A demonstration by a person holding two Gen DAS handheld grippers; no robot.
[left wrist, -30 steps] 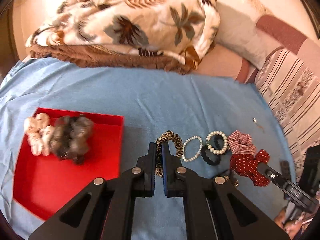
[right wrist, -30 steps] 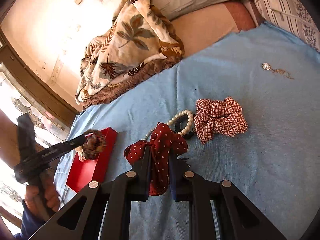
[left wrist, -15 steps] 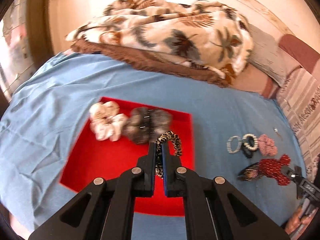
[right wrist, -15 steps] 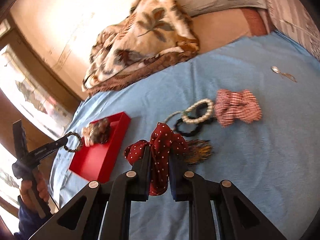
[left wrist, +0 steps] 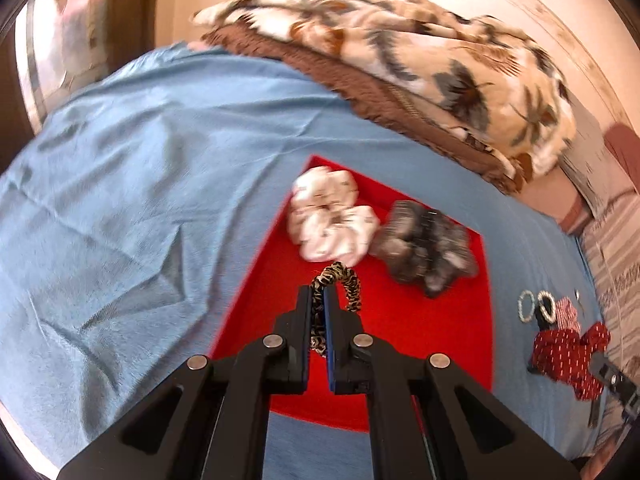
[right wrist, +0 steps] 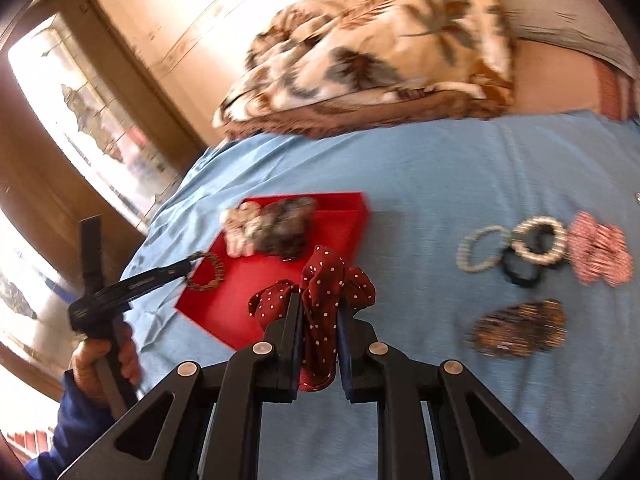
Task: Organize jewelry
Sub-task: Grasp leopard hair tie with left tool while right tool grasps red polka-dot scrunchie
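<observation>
At the frame's bottom centre the left gripper [left wrist: 319, 300], clenched on the leopard scrunchie [left wrist: 340, 280], has swung over the red tray [left wrist: 420, 320], ready to drop, while the right gripper [right wrist: 318, 312] grips the dotted scrunchie [right wrist: 320, 292].

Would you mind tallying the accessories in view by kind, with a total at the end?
Scrunchies: 5 – white floral scrunchie, grey scrunchie, leopard scrunchie in the left gripper, red dotted scrunchie in the right gripper, plaid scrunchie
Pearl bracelets: 2
Black hair tie: 1
Brown beaded piece: 1
Total: 9
</observation>
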